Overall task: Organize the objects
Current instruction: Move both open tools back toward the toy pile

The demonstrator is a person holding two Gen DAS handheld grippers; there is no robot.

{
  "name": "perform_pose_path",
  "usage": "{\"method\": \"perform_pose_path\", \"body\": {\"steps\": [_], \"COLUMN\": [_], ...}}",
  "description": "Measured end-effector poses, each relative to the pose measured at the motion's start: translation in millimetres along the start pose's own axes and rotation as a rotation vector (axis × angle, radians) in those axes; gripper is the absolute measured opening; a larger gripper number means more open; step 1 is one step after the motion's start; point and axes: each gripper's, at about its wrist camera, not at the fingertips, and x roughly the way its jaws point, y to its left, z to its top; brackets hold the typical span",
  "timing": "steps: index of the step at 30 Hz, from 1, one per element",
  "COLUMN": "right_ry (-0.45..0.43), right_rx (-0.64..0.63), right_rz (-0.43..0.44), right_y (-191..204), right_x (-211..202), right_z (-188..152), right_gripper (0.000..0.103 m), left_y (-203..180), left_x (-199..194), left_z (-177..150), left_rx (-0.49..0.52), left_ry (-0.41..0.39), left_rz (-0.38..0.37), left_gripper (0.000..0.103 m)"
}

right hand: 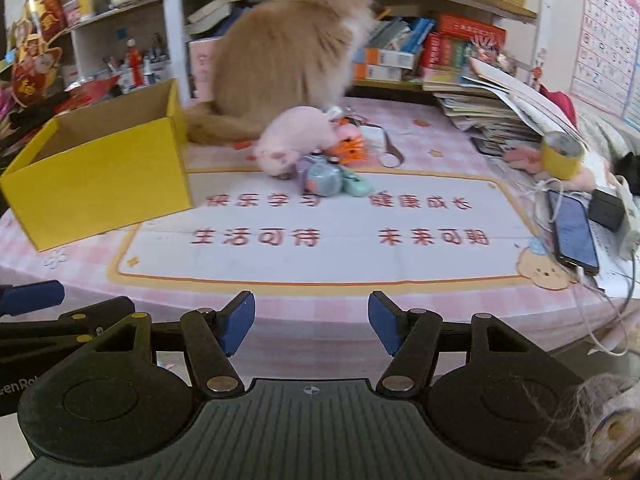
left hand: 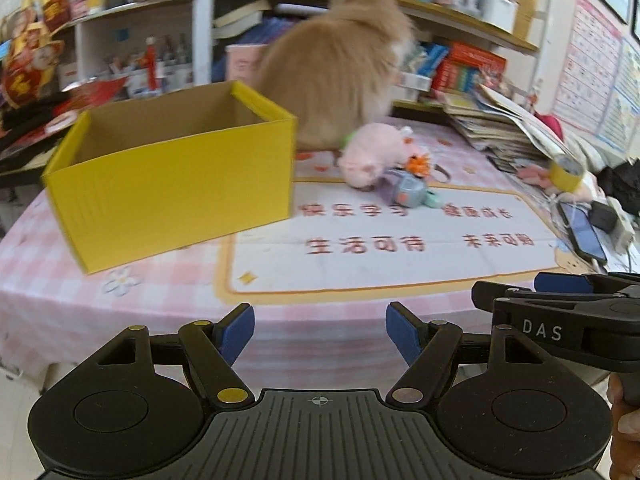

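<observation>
Two hand-held grippers at the near edge of a table, both angled down toward the cloth. The left gripper (left hand: pixel 320 330) has its 2 blue pads apart with nothing between them; the right gripper (right hand: pixel 311 322) likewise stands open and empty. The right gripper's body also shows at the right margin of the left view, so the 2 tools travel side by side.

The things to be organized form 1 small heap of toys (right hand: pixel 320 160) near the middle of the table: a pink plush toy (right hand: pixel 294 140) on top, a blue-grey toy (right hand: pixel 322 178) with a mint piece in front of it, and an orange one (right hand: pixel 352 148) behind. The heap lies ahead of both grippers, well apart from them across the printed mat (right hand: pixel 320 232). A yellow box (left hand: pixel 172 176), open at the top and apparently empty, stands to the left of the heap, near it but not touching.

A long-haired cat (right hand: pixel 288 52) sits just behind the heap, its tail running toward the box.

Key relation: in the right view the heap sits almost dead ahead, whereas in the left view it lies ahead and to the right, with the box ahead and to the left. The right gripper is judged the nearer to the toys, the left the nearer to the box. The plush toy's long axis appears to run obliquely, from front left to rear right.
</observation>
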Motion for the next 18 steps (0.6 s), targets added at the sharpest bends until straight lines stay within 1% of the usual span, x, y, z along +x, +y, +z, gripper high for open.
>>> {"method": "perform_pose_path", "body": {"steps": [4,7,12,18], "right_ry": [0.026,0.04,0.04,0.073], "right_rx": [0.027,0.023,0.003,-0.001], "right_rz": [-0.012,-0.009,0.01,0.052], "right_y": [-18.1,-27.5,-42.6,-62.5], "right_x": [10.2,20.8,37.2,64.9], "right_z": [4.4,11.2,27.6,46.4], "right_gripper": [0.061,0.061,0.061,0.06], "left_y": [-14.1,-21.8,-33.2,-46.5], "left_x": [13.2,23.6,40.1,62.5], "left_z": [8.7,17.6,30.8,47.9], "left_rx": [0.021,0.014,0.001,-0.017], "left_ry": [0.009,0.012,0.016,0.025], "left_rz": [-0.004,0.007,0.024,0.048], "left_gripper": [0.074,0.074,0.074,0.074]}}
